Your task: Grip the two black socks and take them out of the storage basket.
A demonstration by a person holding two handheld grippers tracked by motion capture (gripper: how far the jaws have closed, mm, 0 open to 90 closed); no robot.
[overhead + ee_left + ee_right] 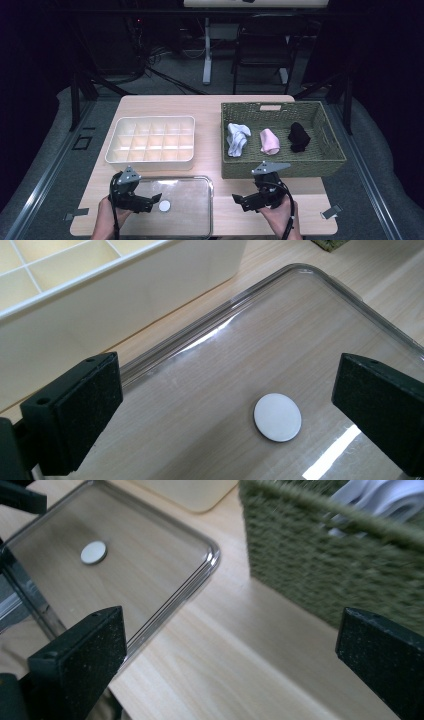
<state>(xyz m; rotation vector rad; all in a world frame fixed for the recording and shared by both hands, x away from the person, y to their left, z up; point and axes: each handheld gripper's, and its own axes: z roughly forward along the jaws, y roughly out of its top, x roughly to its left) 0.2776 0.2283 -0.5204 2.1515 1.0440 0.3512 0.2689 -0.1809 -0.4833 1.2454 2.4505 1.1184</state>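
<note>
**Clear lid flat on the table, both claws spread wide**

Where the near edge of the table [300,220] is reached by the two hands, a clear lid [192,220] is seen lying flat, just in front of the cream divided box [150,140]. The lid is made of see-through plastic, rectangular with rounded corners and a raised glossy rim, so that the wood grain is shown through it. A small white disc [277,417] is fixed near its middle. The left claw [150,201] is held over the lid's left part, its jaws wide apart with nothing gripped, and the disc is framed between them in the left gripper view. The right claw [245,201] is held to the right of the lid, likewise spread and empty, near the front wall of the green woven basket [280,167]. Three rolled socks, white [237,139], pink [270,141] and black [298,136], are kept inside the basket.
</note>
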